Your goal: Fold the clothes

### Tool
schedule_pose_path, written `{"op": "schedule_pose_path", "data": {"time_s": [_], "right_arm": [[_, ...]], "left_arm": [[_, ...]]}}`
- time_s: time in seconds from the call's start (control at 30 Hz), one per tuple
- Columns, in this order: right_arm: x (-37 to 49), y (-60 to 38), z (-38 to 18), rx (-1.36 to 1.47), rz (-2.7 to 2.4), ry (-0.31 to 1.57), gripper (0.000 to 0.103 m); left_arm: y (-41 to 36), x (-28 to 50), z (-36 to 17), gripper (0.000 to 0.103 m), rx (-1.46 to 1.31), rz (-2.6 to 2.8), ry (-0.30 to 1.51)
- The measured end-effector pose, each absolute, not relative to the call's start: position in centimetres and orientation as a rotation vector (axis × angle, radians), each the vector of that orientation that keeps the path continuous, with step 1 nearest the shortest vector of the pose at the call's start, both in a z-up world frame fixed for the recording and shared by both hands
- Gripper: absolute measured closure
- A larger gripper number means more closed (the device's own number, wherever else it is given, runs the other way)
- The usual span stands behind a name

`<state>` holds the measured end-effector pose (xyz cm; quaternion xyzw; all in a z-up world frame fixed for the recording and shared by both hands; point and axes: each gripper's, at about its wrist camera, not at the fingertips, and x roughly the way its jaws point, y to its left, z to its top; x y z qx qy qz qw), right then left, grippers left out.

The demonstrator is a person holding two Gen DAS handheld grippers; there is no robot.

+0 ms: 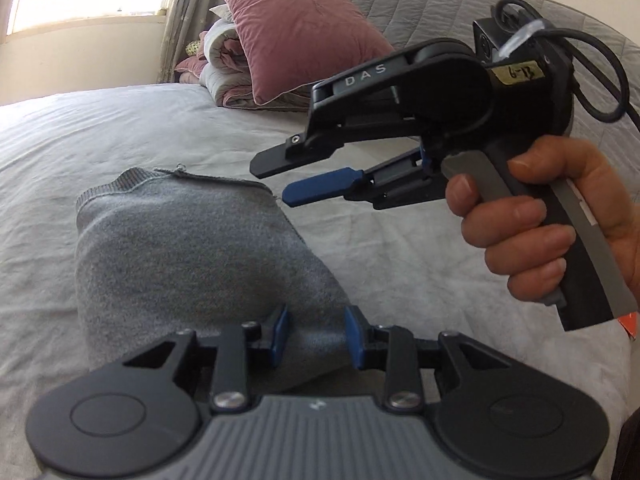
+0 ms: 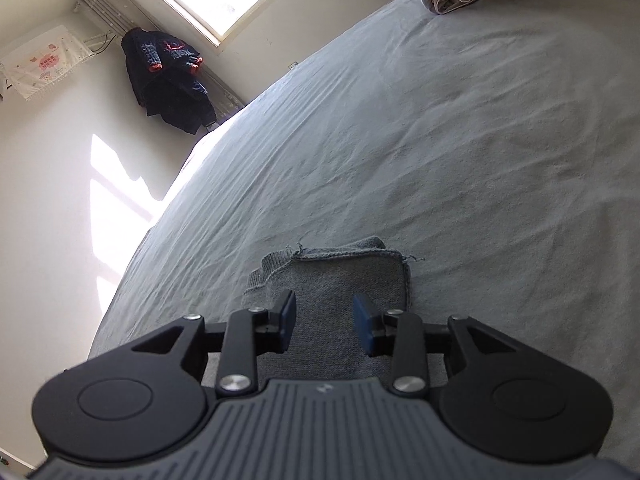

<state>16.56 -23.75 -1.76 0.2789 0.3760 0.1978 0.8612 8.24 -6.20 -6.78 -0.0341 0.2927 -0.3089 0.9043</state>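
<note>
Item: grey knit garment (image 1: 192,240), lying as a compact folded bundle on the pale bed sheet (image 1: 80,140). We cannot tell from this whether more folds are wanted or the folding is finished.

Position: straight ahead of our left gripper (image 1: 316,338), its near edge passing between the parted blue pads (image 1: 282,332); whether the pads touch the cloth we cannot say. The long axis runs away from these fingers toward the ribbed hem at the far end.

Right gripper (image 1: 288,178), seen from the left wrist: held in a hand (image 1: 560,232) above and to the right of the bundle's far corner, fingers moderately apart, holding nothing. In its own view (image 2: 324,320) the bundle (image 2: 332,280) lies just ahead of and below the fingertips.

Nearer hand: we judge the left, at the near edge.

Materials: fuzzy fleece-like face, ribbed band, frayed threads at the far edge; soft, limp, likely to slump if lifted by one corner.

Beyond the fingertips: a mauve pillow (image 1: 296,36) on folded quilts
</note>
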Motion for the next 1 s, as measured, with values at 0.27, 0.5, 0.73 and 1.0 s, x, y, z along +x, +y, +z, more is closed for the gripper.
{"op": "schedule_pose_path", "data": {"time_s": [0.27, 0.5, 0.73, 1.0], "right_arm": [[15.8, -24.3, -1.6, 0.561, 0.393, 0.767, 0.064], [15.5, -22.8, -1.7, 0.464, 0.412, 0.768, 0.063], [14.9, -21.1, -3.1, 0.294, 0.435, 0.824, 0.06], [14.4, -24.0, -3.9, 0.498, 0.477, 0.868, 0.057]], "left_arm": [[-2.9, 9.6, -4.2, 0.063, -0.044, -0.551, 0.581], [-0.1, 13.5, -4.1, 0.063, -0.039, -0.377, 0.591], [2.9, 15.1, -4.9, 0.047, -0.218, -0.336, 0.684], [5.1, 15.9, -6.3, 0.045, -0.395, -0.335, 0.773]]}}
